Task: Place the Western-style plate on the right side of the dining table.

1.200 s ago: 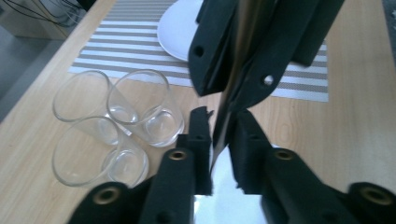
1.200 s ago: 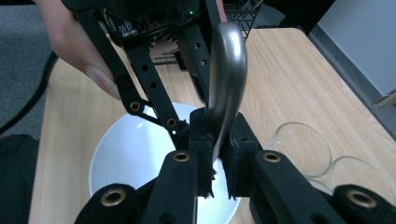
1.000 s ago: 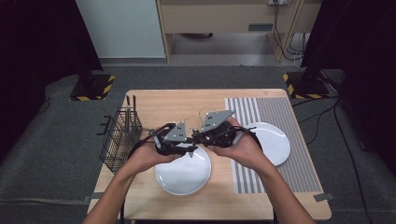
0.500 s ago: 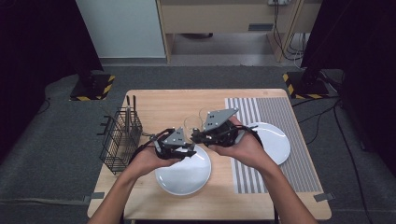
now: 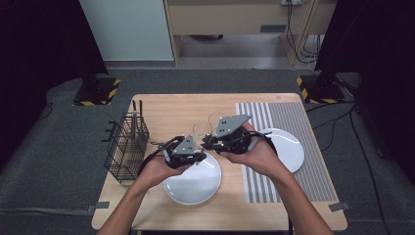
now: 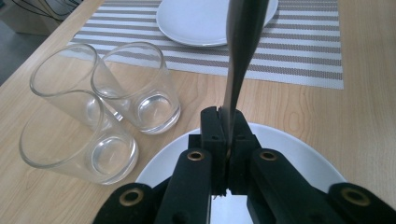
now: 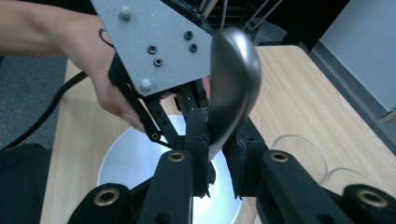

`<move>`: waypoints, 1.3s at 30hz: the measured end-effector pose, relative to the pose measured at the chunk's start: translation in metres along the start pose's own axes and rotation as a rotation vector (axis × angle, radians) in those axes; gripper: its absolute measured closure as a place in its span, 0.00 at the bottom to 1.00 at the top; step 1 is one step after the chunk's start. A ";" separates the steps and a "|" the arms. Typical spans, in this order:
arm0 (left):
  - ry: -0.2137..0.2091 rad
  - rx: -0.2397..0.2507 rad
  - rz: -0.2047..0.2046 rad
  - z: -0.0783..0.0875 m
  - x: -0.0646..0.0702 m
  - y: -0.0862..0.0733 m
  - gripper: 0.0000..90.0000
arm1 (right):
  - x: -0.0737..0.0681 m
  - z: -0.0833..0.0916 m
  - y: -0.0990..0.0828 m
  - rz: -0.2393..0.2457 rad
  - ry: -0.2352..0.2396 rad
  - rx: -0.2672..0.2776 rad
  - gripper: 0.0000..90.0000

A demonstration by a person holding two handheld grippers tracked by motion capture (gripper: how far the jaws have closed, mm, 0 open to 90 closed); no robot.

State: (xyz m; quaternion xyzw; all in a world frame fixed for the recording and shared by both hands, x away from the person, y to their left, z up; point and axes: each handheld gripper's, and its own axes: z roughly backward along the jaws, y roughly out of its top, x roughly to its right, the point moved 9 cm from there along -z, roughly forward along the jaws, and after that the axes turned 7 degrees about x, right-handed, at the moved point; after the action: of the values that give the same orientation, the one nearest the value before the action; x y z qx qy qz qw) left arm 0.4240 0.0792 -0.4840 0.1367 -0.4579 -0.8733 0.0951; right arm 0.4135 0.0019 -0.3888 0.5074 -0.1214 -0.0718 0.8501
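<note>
Centrally, both grippers clamp one spoon above the near plate.

The high view looks forward and down from above the near edge of the table, taking in the whole top and floor beyond. The left gripper view sits close behind its jaws, low over the near plate, facing the striped mat at upper frame. The right gripper view faces the opposite way, toward the left gripper. All three share the near plate.
</note>
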 end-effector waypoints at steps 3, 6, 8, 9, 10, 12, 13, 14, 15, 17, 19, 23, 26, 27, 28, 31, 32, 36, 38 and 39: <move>-0.004 0.005 0.004 0.000 0.001 0.000 0.98 | 0.000 -0.001 0.002 0.005 -0.016 -0.002 0.84; -0.014 -0.003 -0.013 0.001 0.004 0.000 0.98 | 0.001 -0.005 0.002 0.010 -0.046 -0.016 0.74; -0.012 -0.003 -0.007 0.001 0.004 0.000 0.98 | 0.001 -0.006 0.002 0.013 -0.052 -0.017 0.74; -0.012 -0.003 -0.007 0.001 0.004 0.000 0.98 | 0.001 -0.006 0.002 0.013 -0.052 -0.017 0.74; -0.005 -0.002 -0.003 0.002 0.002 -0.001 0.98 | 0.002 -0.007 0.003 0.008 -0.063 -0.015 0.72; -0.005 -0.003 -0.006 0.002 0.002 -0.001 0.98 | 0.003 -0.008 0.003 0.010 -0.078 -0.018 0.70; -0.005 -0.003 -0.006 0.002 0.002 -0.001 0.98 | 0.003 -0.008 0.003 0.010 -0.078 -0.018 0.70; -0.018 -0.009 -0.012 0.003 0.003 -0.002 0.98 | 0.004 -0.009 0.003 0.011 -0.088 -0.031 0.67; -0.018 -0.009 -0.012 0.003 0.003 -0.002 0.98 | 0.004 -0.009 0.003 0.011 -0.088 -0.031 0.67; -0.017 -0.013 -0.016 0.003 0.003 -0.005 0.98 | 0.004 -0.010 0.001 0.020 -0.098 -0.061 0.65; -0.014 -0.005 -0.009 0.005 0.002 -0.006 0.98 | 0.006 -0.010 -0.001 0.038 -0.116 -0.088 0.65; -0.011 -0.007 -0.008 0.006 0.002 -0.007 0.98 | 0.009 -0.010 -0.004 0.037 -0.122 -0.101 0.64; -0.013 -0.023 -0.009 0.005 0.002 -0.009 0.98 | 0.010 -0.010 -0.007 0.050 -0.133 -0.115 0.61; -0.017 -0.033 -0.011 0.004 0.003 -0.010 0.98 | 0.010 -0.010 -0.009 0.053 -0.139 -0.123 0.60; -0.016 -0.039 -0.012 0.003 0.004 -0.011 0.98 | 0.011 -0.009 -0.009 0.057 -0.144 -0.129 0.60; -0.015 -0.068 -0.020 0.000 0.005 -0.014 0.98 | 0.011 -0.008 -0.008 0.053 -0.139 -0.123 0.60; -0.010 -0.077 -0.024 -0.001 0.004 -0.015 0.98 | 0.011 -0.007 -0.007 0.055 -0.141 -0.122 0.60; 0.004 -0.086 -0.017 -0.002 0.002 -0.016 0.98 | 0.008 -0.004 -0.003 0.055 -0.149 -0.110 0.62; 0.004 -0.086 -0.017 -0.003 0.002 -0.016 0.98 | 0.006 -0.003 -0.002 0.057 -0.147 -0.100 0.65; 0.004 -0.086 -0.017 -0.003 0.002 -0.016 0.98 | 0.006 -0.003 -0.002 0.057 -0.147 -0.100 0.65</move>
State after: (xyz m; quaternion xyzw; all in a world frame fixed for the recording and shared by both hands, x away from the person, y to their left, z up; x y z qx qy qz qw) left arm 0.4219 0.0852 -0.4988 0.1381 -0.4184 -0.8927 0.0946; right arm 0.4204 0.0022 -0.3914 0.4540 -0.1938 -0.0907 0.8649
